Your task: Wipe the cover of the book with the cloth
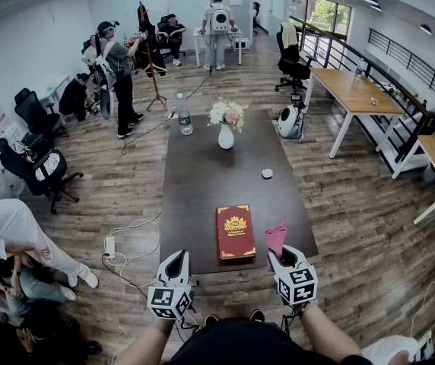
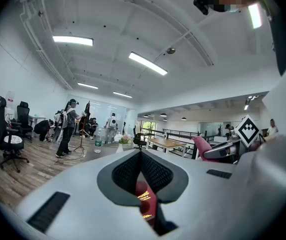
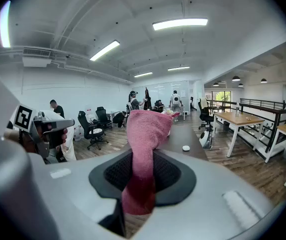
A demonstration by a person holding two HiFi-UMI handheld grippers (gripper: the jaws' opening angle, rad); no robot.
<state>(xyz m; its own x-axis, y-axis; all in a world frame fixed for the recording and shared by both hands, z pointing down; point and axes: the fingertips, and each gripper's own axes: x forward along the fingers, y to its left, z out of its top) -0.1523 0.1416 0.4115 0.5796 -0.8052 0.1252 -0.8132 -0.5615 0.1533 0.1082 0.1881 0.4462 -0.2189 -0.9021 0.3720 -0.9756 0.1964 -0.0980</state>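
At twelve o'clock from me, by the near edge of the table [image 1: 202, 166], the red book [image 1: 236, 232] lies flat with its gilt-stamped cover up. My right tongs [image 1: 284, 257] are clamped on the pink cloth [image 1: 276, 239], which stands up in a loose fold at about three o'clock of the book, near its right edge. My left tongs [image 1: 176, 261], at the book's seven o'clock, are closed together with nothing between them. The cloth looks soft, light and floppy, so I judge a low grip leaves a free end for rubbing. The book seems stiff and fairly heavy, and its cover is likely smooth. It may slide, so I would pin a corner with the left tongs.
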